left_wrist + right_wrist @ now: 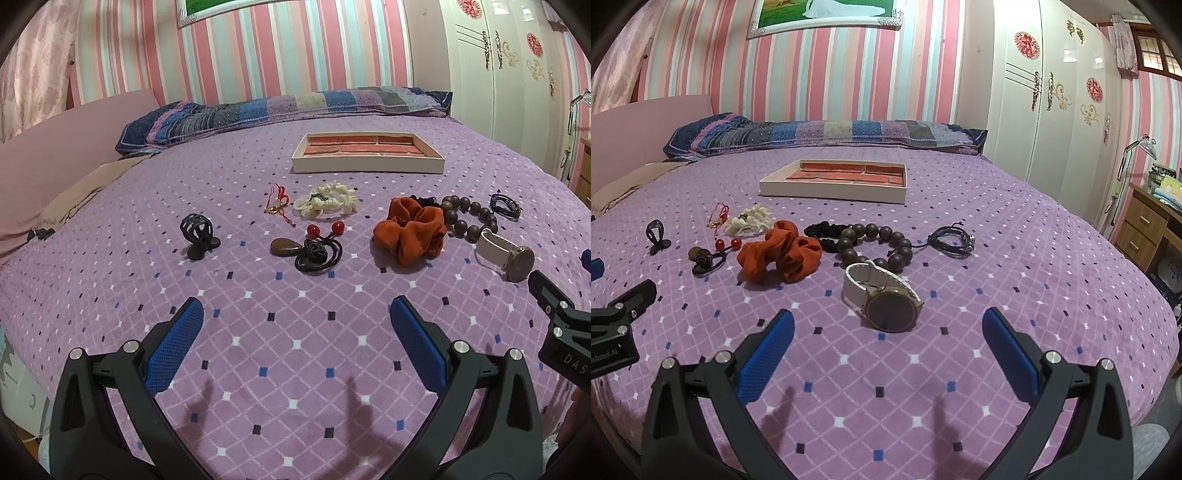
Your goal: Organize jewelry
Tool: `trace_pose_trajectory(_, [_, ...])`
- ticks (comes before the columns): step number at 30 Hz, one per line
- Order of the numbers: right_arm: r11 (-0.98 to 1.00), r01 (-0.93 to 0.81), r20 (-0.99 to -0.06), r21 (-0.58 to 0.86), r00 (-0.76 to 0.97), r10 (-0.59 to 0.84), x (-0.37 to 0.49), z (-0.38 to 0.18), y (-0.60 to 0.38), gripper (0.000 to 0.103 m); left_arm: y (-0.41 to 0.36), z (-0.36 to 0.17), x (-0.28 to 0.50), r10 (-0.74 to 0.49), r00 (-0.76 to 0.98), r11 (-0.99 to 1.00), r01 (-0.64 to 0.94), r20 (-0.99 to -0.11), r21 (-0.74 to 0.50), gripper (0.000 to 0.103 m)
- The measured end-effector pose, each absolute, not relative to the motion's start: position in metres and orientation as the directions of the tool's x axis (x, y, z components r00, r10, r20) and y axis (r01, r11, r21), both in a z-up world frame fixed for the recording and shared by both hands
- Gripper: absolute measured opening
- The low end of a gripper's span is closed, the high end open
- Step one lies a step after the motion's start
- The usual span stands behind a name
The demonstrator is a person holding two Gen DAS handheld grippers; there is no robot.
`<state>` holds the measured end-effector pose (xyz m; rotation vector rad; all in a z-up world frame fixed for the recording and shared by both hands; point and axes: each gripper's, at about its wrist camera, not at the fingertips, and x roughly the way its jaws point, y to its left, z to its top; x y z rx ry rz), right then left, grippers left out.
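Observation:
Jewelry lies in a row on the purple bedspread. A white-strapped watch [882, 299] lies just ahead of my open, empty right gripper [886, 325]. Behind it are an orange scrunchie [779, 254], a brown bead bracelet [875, 243], a dark cord bracelet [953, 240] and a black scrunchie [822, 232]. My left gripper [295, 314] is open and empty, short of a black hair tie with red beads [317, 251]. A dark hair claw [197, 236], a white scrunchie [325, 201] and a red string charm [277, 201] lie nearby. A shallow white tray [367, 164] with a brick-pattern floor sits beyond them.
A patchwork pillow [280, 110] lies along the head of the bed. A beige cloth [81, 188] is at the left edge. A white wardrobe [1052, 92] and a wooden desk [1152, 218] stand to the right of the bed.

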<state>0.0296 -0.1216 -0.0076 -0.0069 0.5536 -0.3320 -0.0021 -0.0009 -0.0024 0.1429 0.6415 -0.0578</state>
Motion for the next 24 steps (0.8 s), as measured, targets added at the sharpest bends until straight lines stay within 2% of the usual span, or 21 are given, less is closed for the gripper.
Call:
trace_pose_trajectory(16, [0.928, 0.333, -0.479, -0.170, 0.794, -0.373, 0.036, -0.010, -0.119, 0.099, 0.003, -0.006, 0.009, -0.040, 0.792, 0.990, 0.114, -0.609, 0.082, 0.098])
trace_pose_trajectory(24, [0.933, 0.323, -0.470, -0.159, 0.806, -0.359, 0.045, -0.002, -0.125, 0.099, 0.001, 0.001, 0.024, -0.034, 0.788, 0.990, 0.110, -0.615, 0.087, 0.098])
